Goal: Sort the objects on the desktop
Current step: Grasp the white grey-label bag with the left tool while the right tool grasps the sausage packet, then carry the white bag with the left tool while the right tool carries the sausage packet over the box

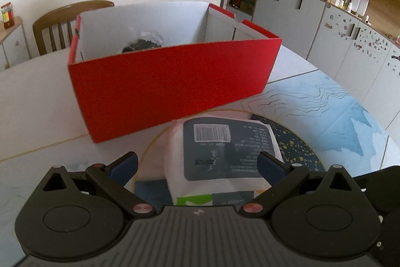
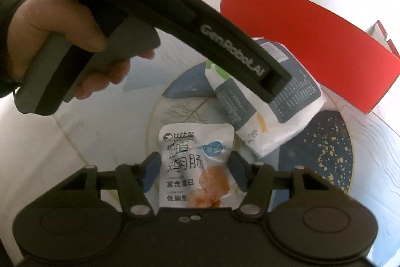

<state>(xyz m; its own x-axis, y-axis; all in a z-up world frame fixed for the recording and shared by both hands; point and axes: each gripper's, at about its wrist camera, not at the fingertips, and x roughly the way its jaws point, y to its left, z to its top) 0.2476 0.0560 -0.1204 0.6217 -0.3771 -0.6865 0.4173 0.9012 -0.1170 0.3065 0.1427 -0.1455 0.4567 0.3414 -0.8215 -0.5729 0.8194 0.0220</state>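
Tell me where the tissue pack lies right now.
In the left wrist view the tissue pack lies on the table mat between the open left gripper fingers, just in front of the red box.

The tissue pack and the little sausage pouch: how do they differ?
The tissue pack is bulky, with grey-blue panels; the sausage pouch is flat, white, with large black characters. The pack lies against the red box; the pouch lies apart from it. Both sit between open gripper fingers.
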